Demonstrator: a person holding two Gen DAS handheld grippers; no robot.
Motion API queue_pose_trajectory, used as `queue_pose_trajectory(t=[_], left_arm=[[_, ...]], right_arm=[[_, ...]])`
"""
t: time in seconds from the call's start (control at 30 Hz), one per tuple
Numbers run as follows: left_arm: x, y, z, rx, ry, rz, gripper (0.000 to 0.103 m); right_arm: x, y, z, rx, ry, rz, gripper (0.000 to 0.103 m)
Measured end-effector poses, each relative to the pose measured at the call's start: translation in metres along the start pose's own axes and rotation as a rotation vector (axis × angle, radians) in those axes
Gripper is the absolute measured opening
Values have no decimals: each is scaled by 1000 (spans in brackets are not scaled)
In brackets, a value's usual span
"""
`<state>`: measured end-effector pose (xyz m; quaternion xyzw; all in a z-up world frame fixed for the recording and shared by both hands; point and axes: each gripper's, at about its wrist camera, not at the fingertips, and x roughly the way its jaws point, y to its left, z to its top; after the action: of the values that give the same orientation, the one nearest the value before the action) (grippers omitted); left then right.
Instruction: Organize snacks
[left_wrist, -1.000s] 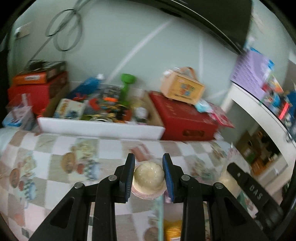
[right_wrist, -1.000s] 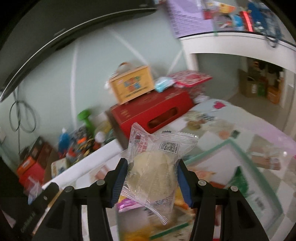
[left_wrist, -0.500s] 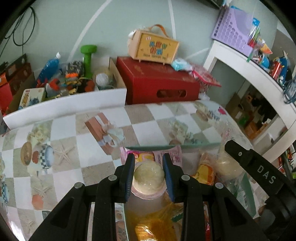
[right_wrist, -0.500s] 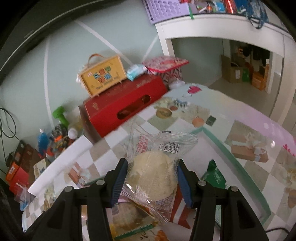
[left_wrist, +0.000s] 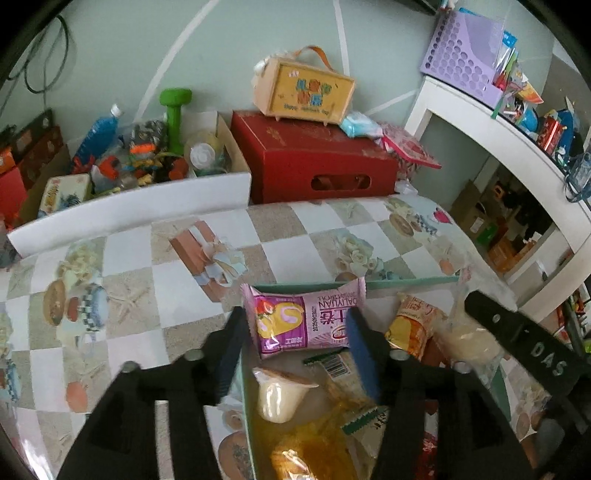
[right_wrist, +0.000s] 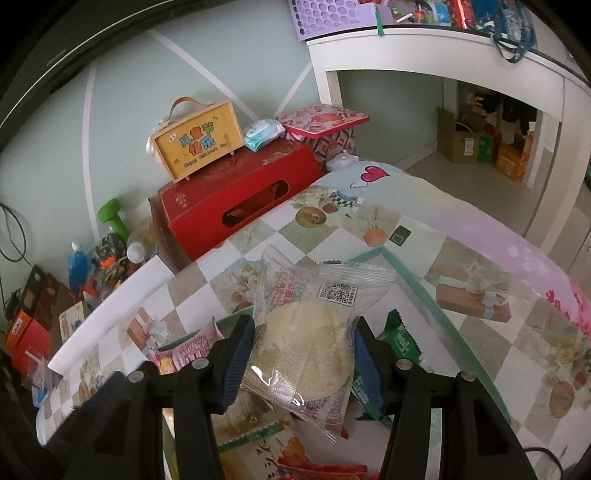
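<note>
A green-rimmed tray (left_wrist: 406, 282) on the checked tablecloth holds several snack packs, among them a pink swiss-roll pack (left_wrist: 306, 321). My left gripper (left_wrist: 295, 332) hovers over the tray's left end with its jaws opening. A pale jelly cup (left_wrist: 280, 397) lies tipped in the tray below them, free of the pads. My right gripper (right_wrist: 303, 332) is shut on a round pastry in a clear wrapper (right_wrist: 310, 343), held above the tray (right_wrist: 417, 280). A green packet (right_wrist: 400, 341) lies just right of it.
Behind the table stand a red box (left_wrist: 314, 166) with a yellow carry case (left_wrist: 306, 88) on top, and a white-fronted carton (left_wrist: 129, 206) of clutter with a green dumbbell (left_wrist: 175, 118). A white desk (left_wrist: 517, 155) rises at the right.
Both grippers came down and forward over the tray. The left jaws have parted and the jelly cup has dropped into the tray. The right gripper still holds the wrapped pastry.
</note>
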<state>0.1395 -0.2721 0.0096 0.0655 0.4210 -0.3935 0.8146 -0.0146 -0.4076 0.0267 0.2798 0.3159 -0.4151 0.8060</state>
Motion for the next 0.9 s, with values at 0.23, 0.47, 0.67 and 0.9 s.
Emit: queue_pose_trajectory(t=[0.23, 0.47, 0.67, 0.9], left_arm=[[-17, 8, -14, -95, 29, 46, 77], [-38, 15, -43, -127, 56, 265, 85], [-68, 24, -78, -157, 10, 443, 99], [-94, 31, -117, -179, -46, 554, 103]], right_arm=[[-8, 1, -2, -59, 26, 29, 77], [-30, 1, -13, -118, 25, 105, 91], [-50, 7, -34, -221, 21, 167, 93], [-68, 5, -62, -308, -4, 198, 103]])
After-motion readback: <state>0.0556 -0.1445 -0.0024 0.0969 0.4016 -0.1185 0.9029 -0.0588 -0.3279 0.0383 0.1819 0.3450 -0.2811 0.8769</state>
